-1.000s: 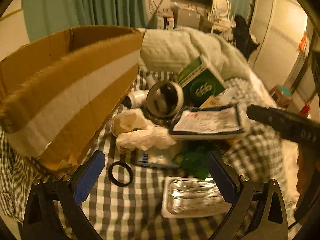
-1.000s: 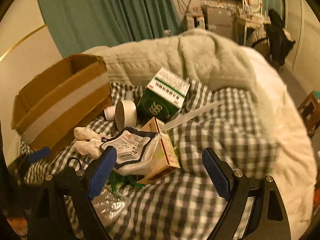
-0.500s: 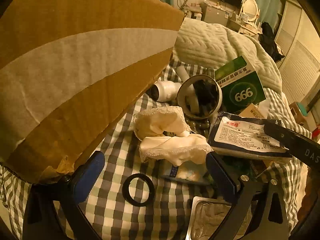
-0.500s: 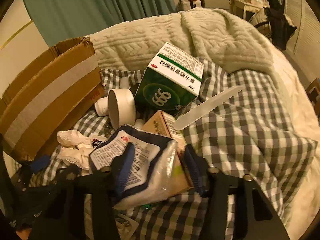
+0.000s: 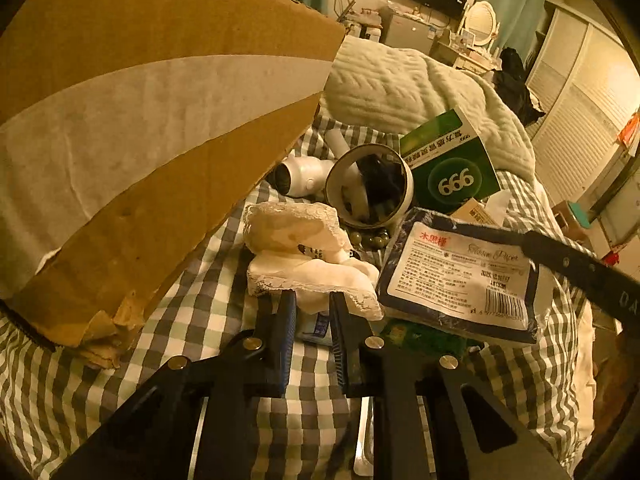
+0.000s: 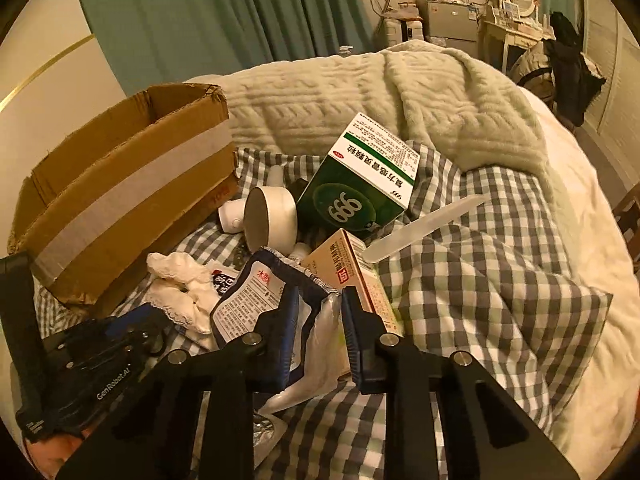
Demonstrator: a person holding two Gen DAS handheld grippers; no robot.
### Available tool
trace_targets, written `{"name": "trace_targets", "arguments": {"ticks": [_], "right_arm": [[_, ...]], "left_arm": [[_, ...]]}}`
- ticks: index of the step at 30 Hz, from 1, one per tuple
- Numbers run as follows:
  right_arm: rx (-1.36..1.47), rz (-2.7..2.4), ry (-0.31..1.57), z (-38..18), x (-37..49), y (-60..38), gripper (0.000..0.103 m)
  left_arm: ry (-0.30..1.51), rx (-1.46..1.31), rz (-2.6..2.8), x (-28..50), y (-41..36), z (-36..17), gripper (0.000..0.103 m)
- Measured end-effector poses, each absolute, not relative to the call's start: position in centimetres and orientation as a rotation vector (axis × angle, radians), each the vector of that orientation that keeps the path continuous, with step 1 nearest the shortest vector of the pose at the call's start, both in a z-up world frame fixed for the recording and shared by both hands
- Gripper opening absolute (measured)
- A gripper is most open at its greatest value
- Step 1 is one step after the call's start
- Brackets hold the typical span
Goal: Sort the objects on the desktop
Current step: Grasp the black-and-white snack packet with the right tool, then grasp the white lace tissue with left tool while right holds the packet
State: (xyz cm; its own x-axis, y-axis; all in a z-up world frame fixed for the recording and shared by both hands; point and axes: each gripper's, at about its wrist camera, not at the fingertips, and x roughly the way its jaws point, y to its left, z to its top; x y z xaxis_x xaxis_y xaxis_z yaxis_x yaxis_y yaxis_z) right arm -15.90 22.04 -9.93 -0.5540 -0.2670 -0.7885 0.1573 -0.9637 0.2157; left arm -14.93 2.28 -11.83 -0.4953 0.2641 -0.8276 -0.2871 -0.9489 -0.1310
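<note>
My left gripper (image 5: pixel 313 300) is shut on the near edge of a white lace-trimmed cloth (image 5: pixel 304 248) that lies on the checked sheet. My right gripper (image 6: pixel 320 300) is shut on a dark-edged tissue pack with a white label (image 6: pixel 256 300), which also shows in the left wrist view (image 5: pixel 460 276), lifted at the right. A brown cardboard box with a pale tape band (image 5: pixel 132 128) stands close on the left and also shows in the right wrist view (image 6: pixel 120 192).
A white cup on its side (image 5: pixel 370 186), a white bottle (image 5: pixel 300 178), a green 999 medicine box (image 6: pixel 360 188), a tan carton (image 6: pixel 352 272) and a clear strip (image 6: pixel 424 228) lie on the checked sheet (image 6: pixel 480 280). A knitted blanket (image 6: pixel 380 100) lies behind.
Both grippers have closed: the left on the white cloth after moving toward it, the right on the tissue pack. The black ring has gone out of the left view.
</note>
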Motion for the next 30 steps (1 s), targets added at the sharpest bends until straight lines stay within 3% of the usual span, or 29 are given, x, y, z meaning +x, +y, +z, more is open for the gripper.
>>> {"name": "trace_targets", "arguments": {"ticks": [1,3,4,5,6,8,9,10,12,13,17,20,30], "right_arm": [[1.333,-2.56,-0.193,-10.1,-15.9,22.1,0.036],[1.343,-2.523,-0.237,-10.6,-16.0,22.0,0.041],[1.345,-2.51,-0.247,-10.9,-16.0,21.9,0.042],[1.354,-2.494,-0.254,-11.3,-16.2,21.7,0.042],[1.363,-2.486,-0.262,-11.6,-16.3,21.7,0.043],[1.384,-2.463,-0.303,-12.3,-16.5,21.7,0.043],[1.401,-2.44,-0.315,-12.7,-16.6,21.5,0.034],[1.41,-2.428,-0.309,-13.0,-16.6,21.4,0.019],[1.408,-2.435,-0.288,-13.4,-16.4,21.0,0.018],[1.408,-2.433,-0.295,-13.5,-16.4,21.1,0.018],[1.383,-2.454,-0.285,-13.0,-16.0,21.2,0.016],[1.334,-2.502,-0.245,-11.6,-15.4,21.7,0.014],[1.22,-2.608,-0.097,-5.7,-13.4,22.1,0.012]], "left_arm": [[0.035,-1.361,2.47,-15.1,2.4,-11.9,0.018],[0.049,-1.382,2.459,-15.4,2.7,-12.2,0.025],[0.053,-1.397,2.455,-15.6,3.0,-12.4,0.045],[0.058,-1.42,2.458,-15.9,3.2,-12.7,0.075],[0.074,-1.444,2.483,-16.2,3.3,-13.1,0.086],[0.055,-1.45,2.491,-16.8,3.3,-13.5,0.089],[0.044,-1.447,2.489,-17.1,3.4,-13.6,0.089],[0.04,-1.439,2.488,-17.3,3.5,-13.7,0.086],[0.028,-1.424,2.47,-17.2,3.6,-13.7,0.056],[0.023,-1.42,2.448,-17.1,3.6,-13.7,0.033],[-0.001,-1.386,2.437,-16.7,3.3,-13.2,0.014],[-0.007,-1.302,2.449,-15.8,3.1,-11.9,0.008],[-0.054,-1.15,2.409,-13.7,2.8,-5.6,0.006]]}}
